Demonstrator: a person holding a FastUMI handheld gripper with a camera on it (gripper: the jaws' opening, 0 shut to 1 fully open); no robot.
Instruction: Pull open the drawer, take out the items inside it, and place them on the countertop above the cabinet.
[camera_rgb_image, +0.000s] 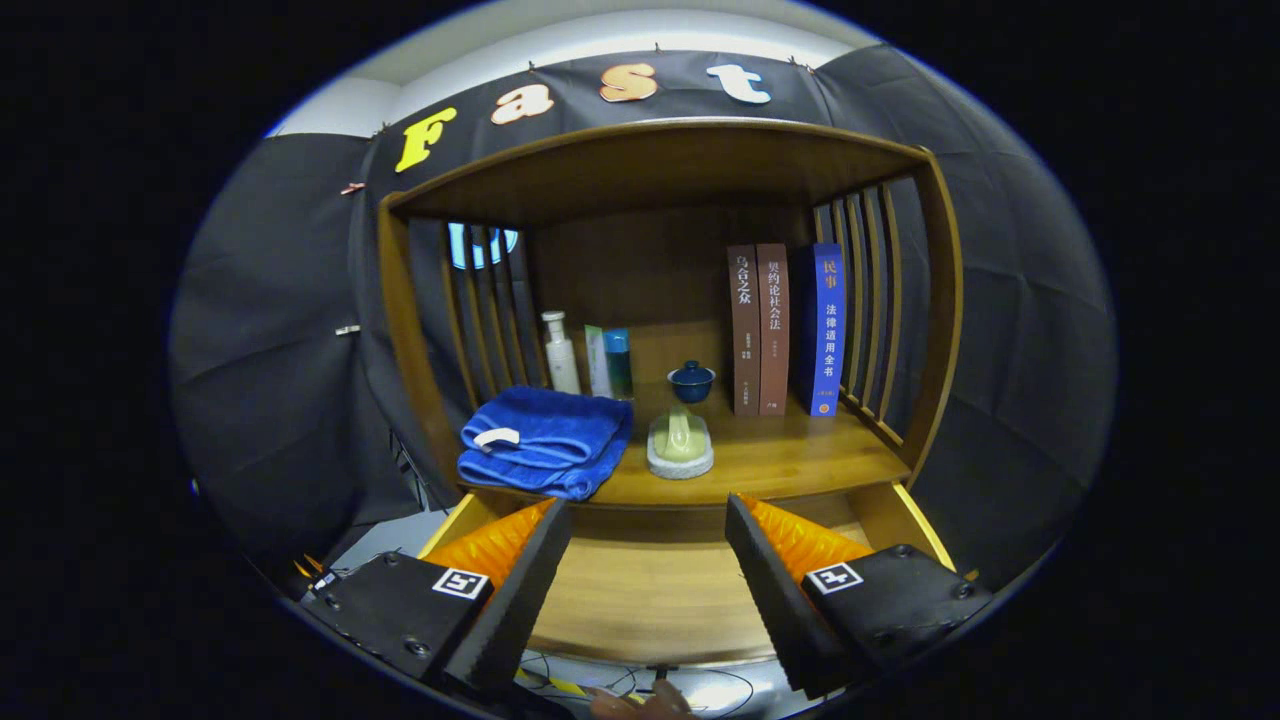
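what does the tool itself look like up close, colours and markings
The tool has two wedge-shaped fingers faced with black foam-like pads, and ribbed orange sides behind them. Each finger sits on a boxy black mount held by screws. Each mount carries a small white square tag with a black pattern. The fingers stand apart with nothing between them, over the open wooden drawer.

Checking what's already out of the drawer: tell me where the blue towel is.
The folded blue towel lies on the countertop, beyond the open hand-held gripper, left of the pale soap dish.
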